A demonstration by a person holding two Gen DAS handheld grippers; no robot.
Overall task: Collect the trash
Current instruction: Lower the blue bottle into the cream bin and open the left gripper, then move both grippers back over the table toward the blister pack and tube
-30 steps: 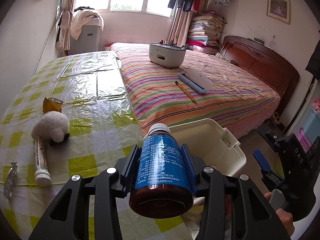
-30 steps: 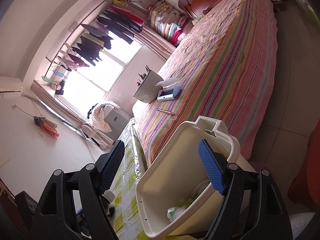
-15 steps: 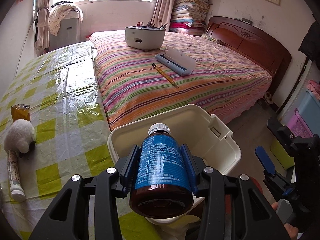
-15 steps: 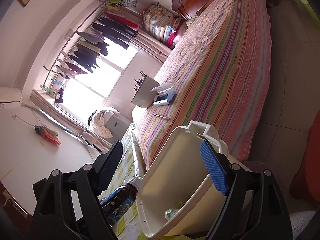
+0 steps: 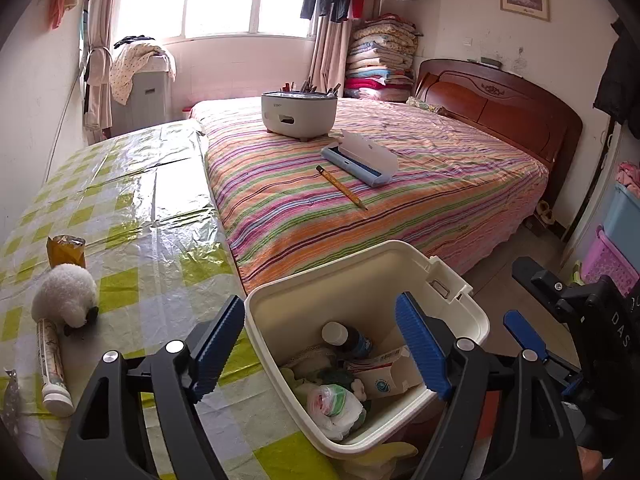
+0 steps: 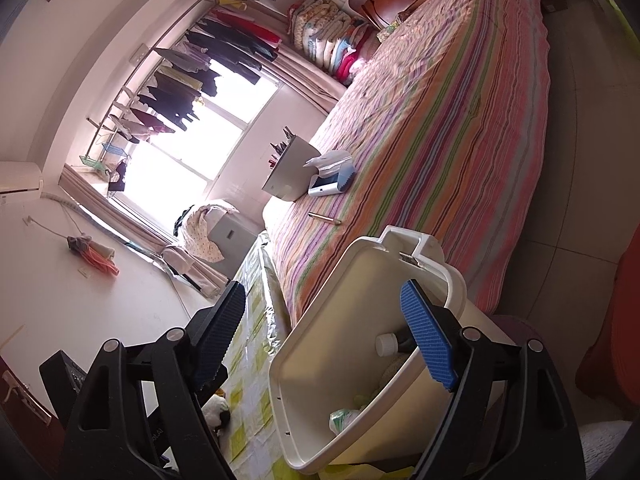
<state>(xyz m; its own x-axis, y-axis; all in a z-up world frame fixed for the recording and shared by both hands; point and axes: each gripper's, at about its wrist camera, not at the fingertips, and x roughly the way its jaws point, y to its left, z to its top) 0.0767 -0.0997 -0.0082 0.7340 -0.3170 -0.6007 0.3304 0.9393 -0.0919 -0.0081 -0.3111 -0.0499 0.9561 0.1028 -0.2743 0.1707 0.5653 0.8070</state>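
**Bottle dropped into the bin**

The left gripper (image 5: 320, 344) hangs over the white bin (image 5: 476, 320), its jaws just opened and empty. Below them the brown bottle (image 5: 348, 338) lies among wrappers. The right gripper (image 6: 320, 340) waits released beside the bin, holding nothing.
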